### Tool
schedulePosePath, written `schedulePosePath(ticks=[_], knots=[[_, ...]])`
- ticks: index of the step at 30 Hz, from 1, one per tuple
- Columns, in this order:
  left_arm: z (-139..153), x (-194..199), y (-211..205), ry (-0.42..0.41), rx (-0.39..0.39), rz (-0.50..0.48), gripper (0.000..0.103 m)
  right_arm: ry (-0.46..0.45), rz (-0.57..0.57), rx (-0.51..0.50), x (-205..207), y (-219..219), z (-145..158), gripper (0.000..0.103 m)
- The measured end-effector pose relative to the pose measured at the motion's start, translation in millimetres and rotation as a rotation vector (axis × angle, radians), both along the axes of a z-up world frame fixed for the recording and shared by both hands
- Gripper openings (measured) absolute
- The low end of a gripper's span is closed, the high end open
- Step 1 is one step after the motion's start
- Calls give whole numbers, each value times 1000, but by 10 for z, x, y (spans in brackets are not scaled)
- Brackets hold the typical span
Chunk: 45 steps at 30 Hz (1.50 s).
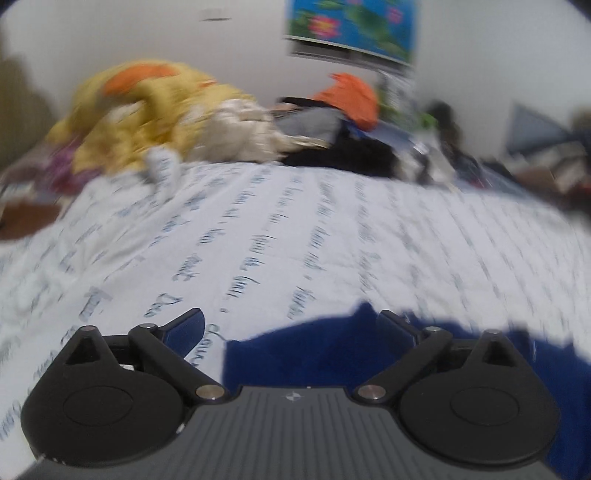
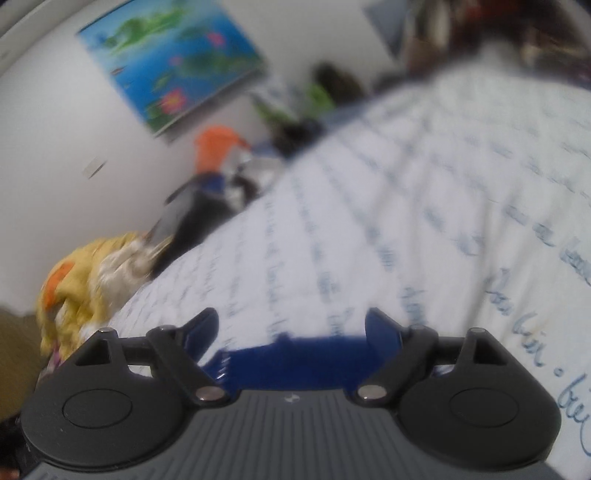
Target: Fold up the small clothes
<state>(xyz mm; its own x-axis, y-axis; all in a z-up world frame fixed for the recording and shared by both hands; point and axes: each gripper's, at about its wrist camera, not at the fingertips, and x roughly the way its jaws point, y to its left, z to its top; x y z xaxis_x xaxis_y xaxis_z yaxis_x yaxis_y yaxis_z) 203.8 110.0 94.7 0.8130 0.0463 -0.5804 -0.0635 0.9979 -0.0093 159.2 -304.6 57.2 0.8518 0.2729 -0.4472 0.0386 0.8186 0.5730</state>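
A dark blue garment [image 1: 332, 354] lies on the white bedsheet [image 1: 295, 229] with blue script, just under my left gripper [image 1: 291, 325]. The left gripper is open and empty, its fingers spread above the garment's near edge. In the right wrist view the same blue garment [image 2: 295, 360] shows between and below the fingers of my right gripper [image 2: 291, 325], which is also open and empty. Both views are blurred by motion.
A pile of clothes lies at the far edge of the bed: yellow and orange cloth [image 1: 147, 110], cream cloth [image 1: 240, 129], black and grey items [image 1: 340, 151], an orange piece [image 1: 351, 96]. A lotus poster [image 1: 351, 26] hangs on the white wall. Clutter stands at the right [image 1: 546, 147].
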Motion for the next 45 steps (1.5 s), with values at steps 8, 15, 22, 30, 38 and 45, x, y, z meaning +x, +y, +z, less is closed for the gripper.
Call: schedulePosePath(ticks=[8,15,22,30,38,45], knots=[[-486,-65,-409,96,282,-20,92,175,133,-466,112,825,-166,87],[-604,-367,-223,59,190,59,98,96,44,-553,-326,1060,-136,89],[-663,-469,-197,5,142,88,103,79,20,-615,-327,1112,-327,101],[-695,-496,-38,15,19,103,103,74,6,-589,-371,1051,-371,103],[-708,-496,30,22,-24,109,103,81,2,-562,-375,1011,-382,103],[-693,-535,10,3,-10,112,103,83,2,-547,-391,1001,-386,103]])
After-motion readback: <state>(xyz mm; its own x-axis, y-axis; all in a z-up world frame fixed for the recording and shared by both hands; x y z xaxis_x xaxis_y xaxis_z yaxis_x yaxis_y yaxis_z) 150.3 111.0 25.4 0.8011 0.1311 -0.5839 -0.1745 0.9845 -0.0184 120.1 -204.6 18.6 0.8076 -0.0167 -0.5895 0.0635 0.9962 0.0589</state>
